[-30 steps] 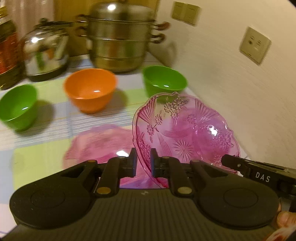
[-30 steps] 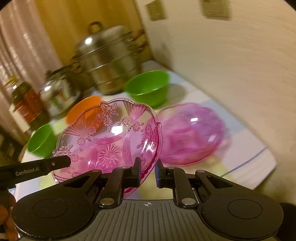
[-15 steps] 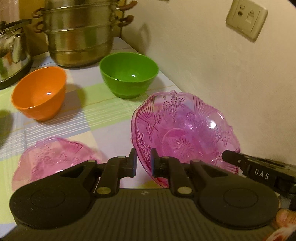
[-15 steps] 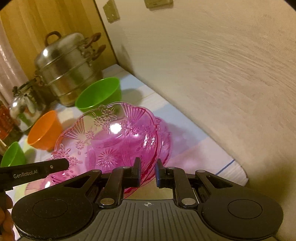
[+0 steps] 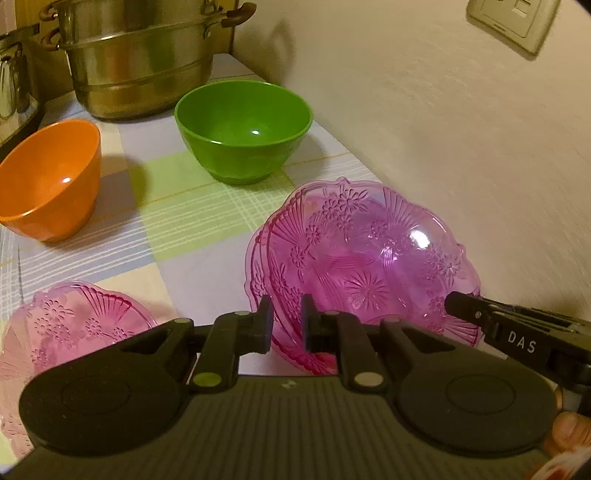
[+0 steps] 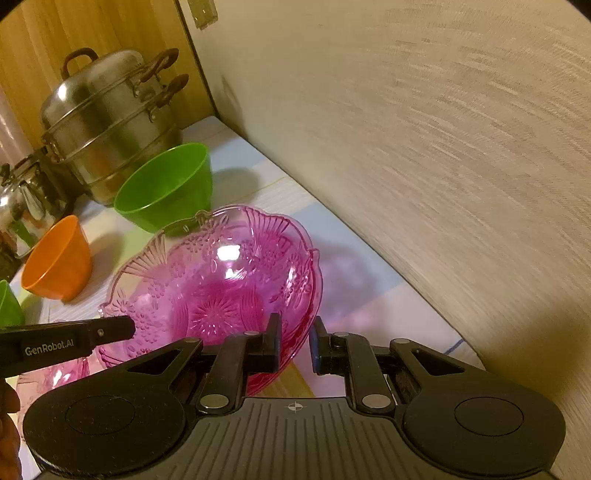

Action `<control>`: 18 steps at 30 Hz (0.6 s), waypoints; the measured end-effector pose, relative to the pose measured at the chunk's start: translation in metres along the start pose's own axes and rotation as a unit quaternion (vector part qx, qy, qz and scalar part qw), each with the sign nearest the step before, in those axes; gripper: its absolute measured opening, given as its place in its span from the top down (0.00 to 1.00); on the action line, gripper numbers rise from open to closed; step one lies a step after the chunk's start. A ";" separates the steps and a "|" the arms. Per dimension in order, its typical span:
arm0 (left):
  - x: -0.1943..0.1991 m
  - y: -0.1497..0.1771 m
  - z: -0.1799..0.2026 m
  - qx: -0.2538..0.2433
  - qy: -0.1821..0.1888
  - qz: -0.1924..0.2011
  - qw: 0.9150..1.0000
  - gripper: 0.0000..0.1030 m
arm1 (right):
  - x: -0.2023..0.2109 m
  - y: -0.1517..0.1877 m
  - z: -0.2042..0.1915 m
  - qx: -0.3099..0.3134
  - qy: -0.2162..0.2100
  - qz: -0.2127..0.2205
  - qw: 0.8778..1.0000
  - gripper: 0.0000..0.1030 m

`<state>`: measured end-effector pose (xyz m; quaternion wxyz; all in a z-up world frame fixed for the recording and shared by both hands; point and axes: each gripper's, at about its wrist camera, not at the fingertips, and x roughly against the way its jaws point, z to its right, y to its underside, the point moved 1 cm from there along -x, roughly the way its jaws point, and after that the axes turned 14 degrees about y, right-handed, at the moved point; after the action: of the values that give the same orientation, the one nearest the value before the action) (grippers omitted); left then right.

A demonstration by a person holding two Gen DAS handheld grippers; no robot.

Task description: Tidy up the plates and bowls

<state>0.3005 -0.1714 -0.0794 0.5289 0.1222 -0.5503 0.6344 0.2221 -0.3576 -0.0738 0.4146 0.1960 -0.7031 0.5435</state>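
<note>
A pink patterned glass plate (image 5: 369,258) (image 6: 221,288) is held level by two opposite rims. My left gripper (image 5: 286,321) is shut on its near-left rim, and my right gripper (image 6: 295,332) is shut on the opposite rim. It sits in, or just above, a second matching pink plate, whose rim (image 5: 252,273) peeks out on the left; I cannot tell if they touch. A third pink plate (image 5: 74,321) lies on the checked cloth to the left. Further back stand a green bowl (image 5: 243,125) (image 6: 166,188) and an orange bowl (image 5: 48,177) (image 6: 57,258).
A steel steamer pot (image 5: 136,62) and a kettle (image 6: 26,206) stand at the back. The wall (image 5: 443,129) runs close along the plates' right side, with a socket (image 5: 513,22) on it. Another green bowl (image 6: 7,306) shows at the left edge.
Both grippers have carried the pink plate rightward toward the wall and lower, from beside the other pink plate to right over it. Both grips are unchanged.
</note>
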 end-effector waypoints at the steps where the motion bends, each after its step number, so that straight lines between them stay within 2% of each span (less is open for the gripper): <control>1: -0.001 0.000 0.000 0.000 0.000 0.000 1.000 0.87 | -0.002 -0.001 -0.001 0.000 0.000 -0.001 1.000 0.85; 12: -0.006 0.001 -0.005 -0.002 -0.006 -0.001 1.000 0.85 | -0.007 0.001 -0.005 0.016 0.009 0.009 1.000 0.85; 18: -0.009 0.001 0.000 -0.034 -0.038 -0.004 0.999 0.81 | -0.009 -0.001 -0.008 0.033 0.010 0.011 0.999 0.84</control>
<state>0.3030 -0.1759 -0.0869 0.5136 0.1302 -0.5911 0.6082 0.2309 -0.3520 -0.0803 0.4088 0.1962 -0.6828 0.5729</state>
